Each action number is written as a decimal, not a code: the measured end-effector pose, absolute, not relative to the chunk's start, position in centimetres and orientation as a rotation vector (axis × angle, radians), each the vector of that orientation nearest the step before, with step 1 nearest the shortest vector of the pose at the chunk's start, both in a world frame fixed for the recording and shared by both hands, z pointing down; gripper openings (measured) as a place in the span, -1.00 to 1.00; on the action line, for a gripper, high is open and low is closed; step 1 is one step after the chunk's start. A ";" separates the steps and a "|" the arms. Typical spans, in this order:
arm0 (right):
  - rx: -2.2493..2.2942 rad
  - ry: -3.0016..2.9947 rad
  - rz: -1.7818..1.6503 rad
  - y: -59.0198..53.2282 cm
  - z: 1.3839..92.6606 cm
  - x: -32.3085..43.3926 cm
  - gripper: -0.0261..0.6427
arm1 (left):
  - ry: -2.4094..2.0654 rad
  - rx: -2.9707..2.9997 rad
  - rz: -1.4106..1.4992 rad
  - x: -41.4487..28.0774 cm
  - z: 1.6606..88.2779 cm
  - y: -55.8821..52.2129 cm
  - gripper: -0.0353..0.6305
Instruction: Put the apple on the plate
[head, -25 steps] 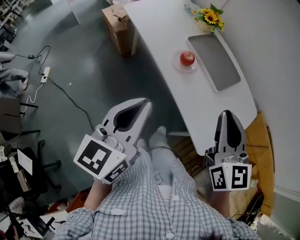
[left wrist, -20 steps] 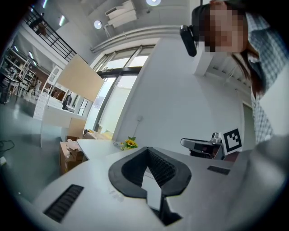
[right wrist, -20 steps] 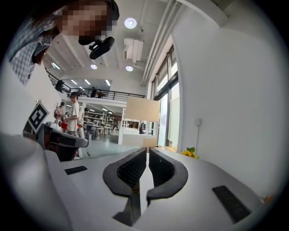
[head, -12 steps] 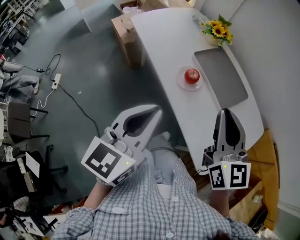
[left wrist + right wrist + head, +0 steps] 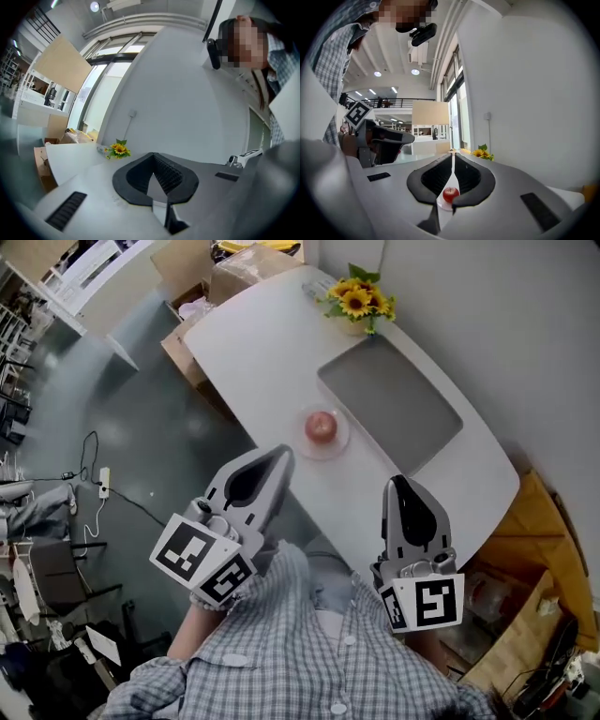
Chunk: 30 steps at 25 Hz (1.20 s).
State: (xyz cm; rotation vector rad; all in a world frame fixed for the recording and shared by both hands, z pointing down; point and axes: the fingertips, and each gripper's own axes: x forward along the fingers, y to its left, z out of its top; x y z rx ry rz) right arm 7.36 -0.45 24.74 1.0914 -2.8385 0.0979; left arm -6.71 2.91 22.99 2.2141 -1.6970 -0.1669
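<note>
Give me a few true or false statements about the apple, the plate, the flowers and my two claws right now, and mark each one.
1. The apple sits on the plate. True.
2. The right claw is shut on the apple. False: its jaws are together with nothing between them, and the apple lies apart from it on the table.
3. The sunflowers stand beyond the grey mat, at the table's far end. True.
4. The left claw is wide open. False: its jaws are together and it holds nothing.
</note>
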 end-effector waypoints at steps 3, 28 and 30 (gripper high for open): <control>1.107 -2.795 0.123 -1.5 26.0 7.8 -0.83 | -1.669 2.248 -0.087 -6.3 23.6 0.8 -0.87; 1.473 -2.330 0.583 -7.6 37.9 6.9 -0.83 | -1.265 2.268 0.579 -11.2 39.5 -14.6 -0.87; 1.469 -2.292 0.683 -7.8 39.7 5.9 -0.83 | -1.212 2.217 0.635 -12.0 42.1 -15.1 -0.87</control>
